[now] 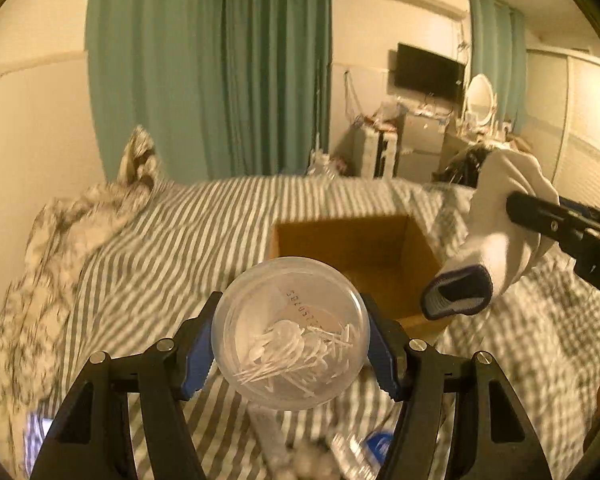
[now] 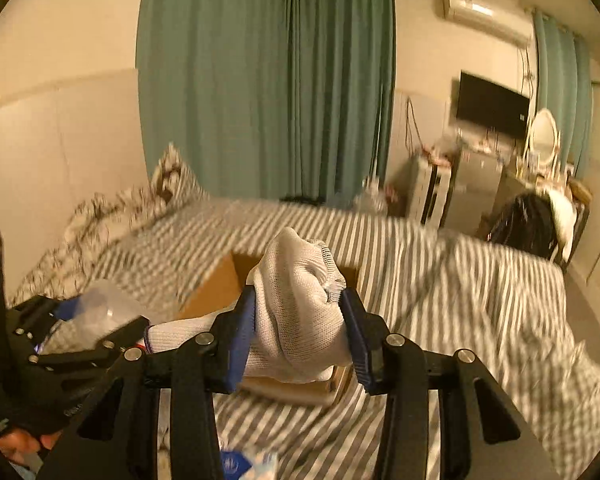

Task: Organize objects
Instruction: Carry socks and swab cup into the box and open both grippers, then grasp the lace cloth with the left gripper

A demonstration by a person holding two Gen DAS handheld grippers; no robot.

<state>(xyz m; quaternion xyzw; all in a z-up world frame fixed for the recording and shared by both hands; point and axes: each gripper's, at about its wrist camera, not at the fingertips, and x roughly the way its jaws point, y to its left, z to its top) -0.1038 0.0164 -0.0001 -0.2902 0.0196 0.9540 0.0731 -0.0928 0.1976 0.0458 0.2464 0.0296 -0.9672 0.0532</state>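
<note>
The clear round plastic tub point(image 1: 290, 334) of white cotton swabs sits clamped between the left gripper's point(image 1: 290, 344) blue pads, held above the striped bedspread point(image 1: 172, 248) just short of the open cardboard box point(image 1: 340, 240). The right gripper point(image 2: 300, 336) pinches a bunched white knit sock point(image 2: 300, 300) with a dark cuff, also near the box. Each should probably be carried over the opening before release. The tub is rigid and slick; the sock is soft and will sag.
</note>
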